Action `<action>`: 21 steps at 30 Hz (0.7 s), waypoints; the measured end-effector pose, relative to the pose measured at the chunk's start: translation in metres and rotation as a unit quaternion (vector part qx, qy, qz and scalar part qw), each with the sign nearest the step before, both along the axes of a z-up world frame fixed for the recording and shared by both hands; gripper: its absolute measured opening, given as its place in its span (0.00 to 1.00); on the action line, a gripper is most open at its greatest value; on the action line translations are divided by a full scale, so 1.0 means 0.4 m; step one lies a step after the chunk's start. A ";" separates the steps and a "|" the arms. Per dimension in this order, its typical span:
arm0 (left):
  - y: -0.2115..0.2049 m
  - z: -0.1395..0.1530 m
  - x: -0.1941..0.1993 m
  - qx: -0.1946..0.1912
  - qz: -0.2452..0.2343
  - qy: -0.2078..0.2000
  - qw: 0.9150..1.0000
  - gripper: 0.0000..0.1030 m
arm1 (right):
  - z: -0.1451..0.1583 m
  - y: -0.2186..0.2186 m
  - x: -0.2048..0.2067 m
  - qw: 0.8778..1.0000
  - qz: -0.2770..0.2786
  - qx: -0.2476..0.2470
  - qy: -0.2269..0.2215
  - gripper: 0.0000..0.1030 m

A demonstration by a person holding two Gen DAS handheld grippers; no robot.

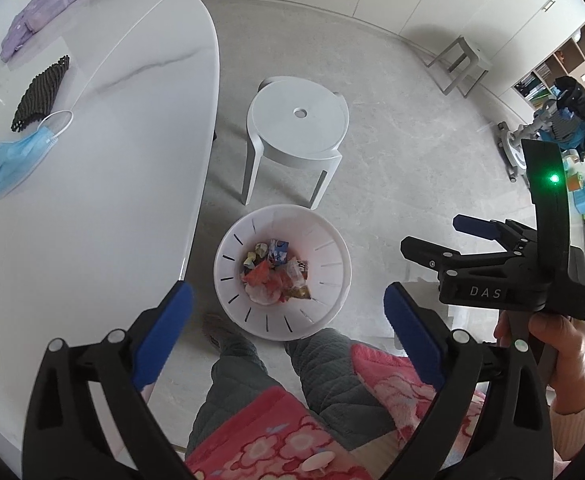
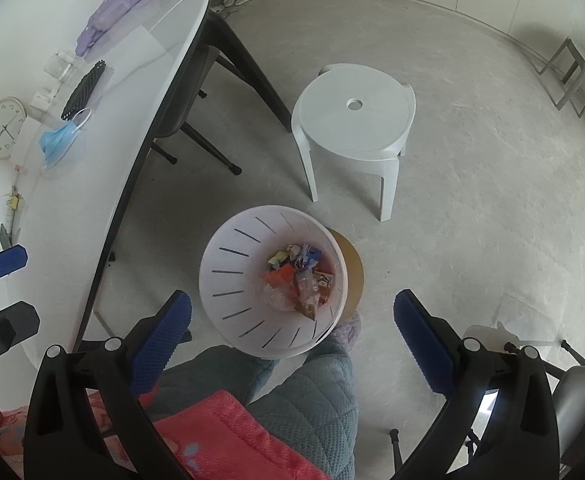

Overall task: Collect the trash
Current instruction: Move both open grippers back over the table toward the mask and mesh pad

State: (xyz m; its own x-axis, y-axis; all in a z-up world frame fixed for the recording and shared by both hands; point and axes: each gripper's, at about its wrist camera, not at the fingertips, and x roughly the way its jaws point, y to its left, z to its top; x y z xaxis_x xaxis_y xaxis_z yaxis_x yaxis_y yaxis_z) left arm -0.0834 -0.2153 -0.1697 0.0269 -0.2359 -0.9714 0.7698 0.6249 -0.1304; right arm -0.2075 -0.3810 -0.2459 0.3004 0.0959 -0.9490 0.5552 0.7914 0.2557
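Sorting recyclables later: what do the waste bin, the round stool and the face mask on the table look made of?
Waste bin: white moulded plastic, matt, judging by the slotted walls. Round stool: likely the same kind of plastic, smooth, cast in one piece with its legs. Face mask: blue pleated non-woven fabric with white ear loops, seemingly disposable.

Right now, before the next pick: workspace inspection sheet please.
Surface: white table, mostly bare near its edge.
Job's things: white bin on the floor beside the table, wrappers in its bottom; blue mask on the table.
Clutter: black mat, purple cloth, clock, small clear items at the table's far side.
Grippers: left gripper open and empty above the bin; right gripper open, empty.
Cables: nothing seen.
Surroundings: white stool behind the bin, grey stool by the cabinets, a person's legs next to the bin.
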 end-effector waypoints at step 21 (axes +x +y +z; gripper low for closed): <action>-0.023 0.014 0.006 -0.003 0.078 -0.018 0.997 0.89 | 0.016 -0.071 0.054 0.998 0.061 -0.002 -0.019 0.97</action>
State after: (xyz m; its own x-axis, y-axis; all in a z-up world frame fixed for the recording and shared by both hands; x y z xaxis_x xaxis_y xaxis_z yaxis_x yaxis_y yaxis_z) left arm -0.0811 -0.2247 -0.1640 0.0975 -0.2327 -0.9676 0.6681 0.7359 -0.1096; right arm -0.1861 -0.4094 -0.2394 0.3221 0.1293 -0.9378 0.4448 0.8538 0.2705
